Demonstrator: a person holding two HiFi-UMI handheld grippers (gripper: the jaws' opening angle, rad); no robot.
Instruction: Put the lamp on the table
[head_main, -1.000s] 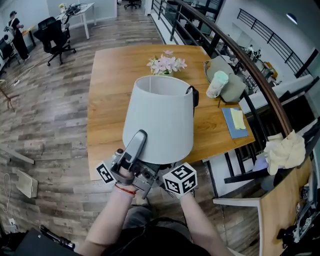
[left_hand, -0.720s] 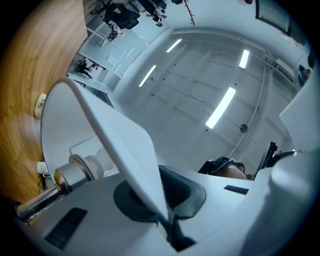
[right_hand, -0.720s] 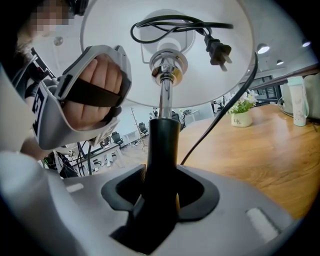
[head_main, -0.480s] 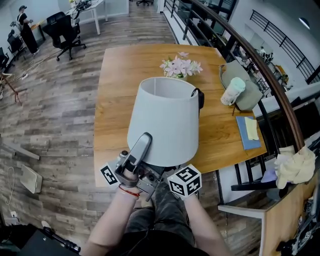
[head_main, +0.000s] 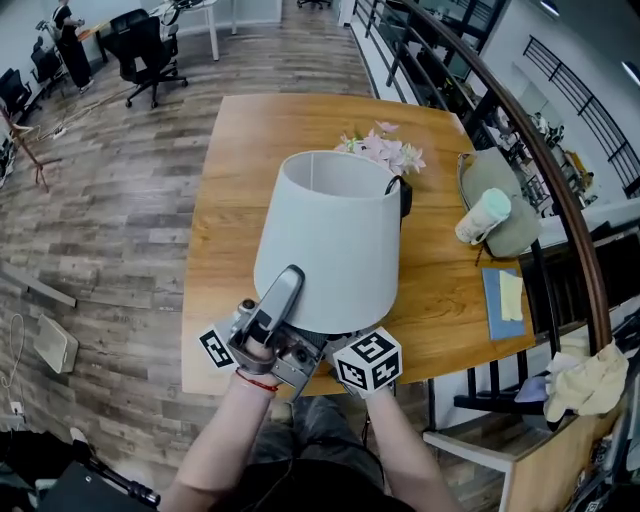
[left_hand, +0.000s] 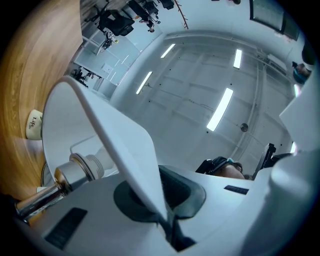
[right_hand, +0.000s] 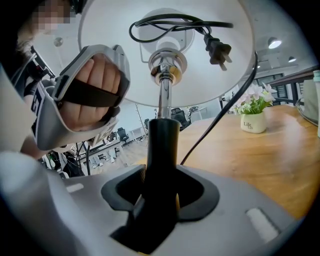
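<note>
A lamp with a pale grey conical shade (head_main: 333, 240) hangs over the near edge of the wooden table (head_main: 230, 190), carried by both grippers. My left gripper (head_main: 262, 322) is shut on the shade's lower rim (left_hand: 120, 145). My right gripper (head_main: 345, 345) is shut on the lamp's black stem (right_hand: 161, 150), below the chrome socket (right_hand: 166, 67). The black power cord with its plug (right_hand: 218, 50) is coiled up inside the shade. The lamp's base is hidden in every view.
A white vase of pink flowers (head_main: 385, 150) stands behind the lamp. At the table's right lie a grey-green bag (head_main: 500, 205) with a pale cup (head_main: 480, 215) and a blue notebook (head_main: 500, 300). A curved railing (head_main: 520, 150) runs along the right.
The view has shifted forward, so more of the table sits under the lamp. The grips on the shade and stem are unchanged.
</note>
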